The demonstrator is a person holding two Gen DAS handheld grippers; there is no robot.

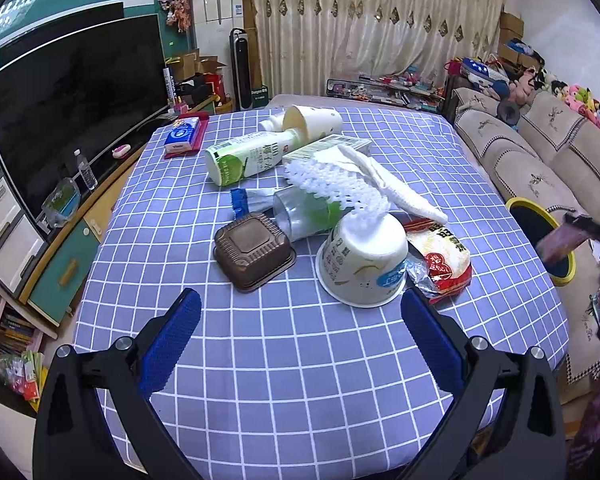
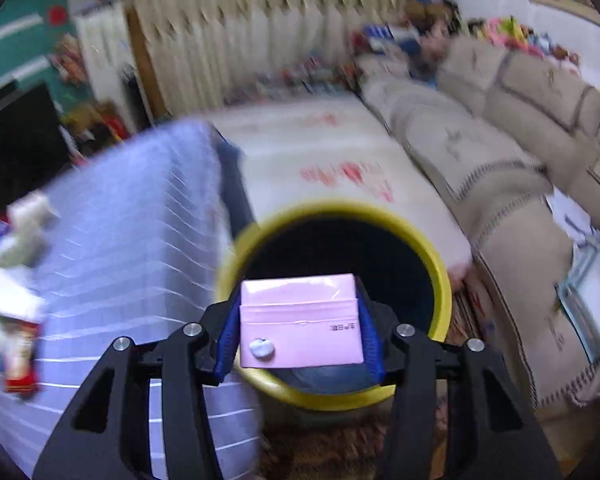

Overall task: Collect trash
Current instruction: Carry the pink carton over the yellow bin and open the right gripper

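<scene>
your right gripper [image 2: 300, 316] points steeply downward with its blue pads clamped on the two sides of a pink carton [image 2: 300, 324], held directly above the opening of the yellow-rimmed bin [image 2: 440, 280] beside the counter [image 1: 300, 360]. your left gripper [image 1: 300, 312] is angled down over the checked counter, jaws wide with nothing between them, just short of the overturned paper cup [image 1: 364, 264] and brown tray [image 1: 254, 254].
</scene>
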